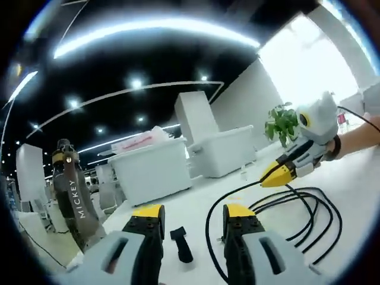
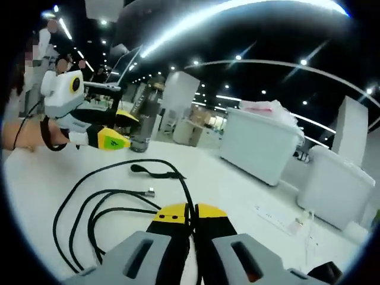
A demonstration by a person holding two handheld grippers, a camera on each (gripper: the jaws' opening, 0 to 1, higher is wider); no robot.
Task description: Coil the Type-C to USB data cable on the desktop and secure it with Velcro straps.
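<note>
Thin black data cable (image 2: 89, 208) in loose loops on white tabletop (image 2: 237, 196), right gripper (image 2: 191, 215) jaws clamped on cable, left gripper (image 1: 193, 222) jaws apart, short black Velcro strap (image 1: 181, 243) lying between them.

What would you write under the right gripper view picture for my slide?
Right gripper pinching the black cable on the white desktop, with the Velcro strap lying ahead and the left gripper hovering nearby.

Both tongs match — pale grey bodies, black jaws capped in yellow: left tongs (image 1: 194, 221), right tongs (image 2: 191, 212). A dark strap circles the person's wrist (image 1: 336, 146).
</note>
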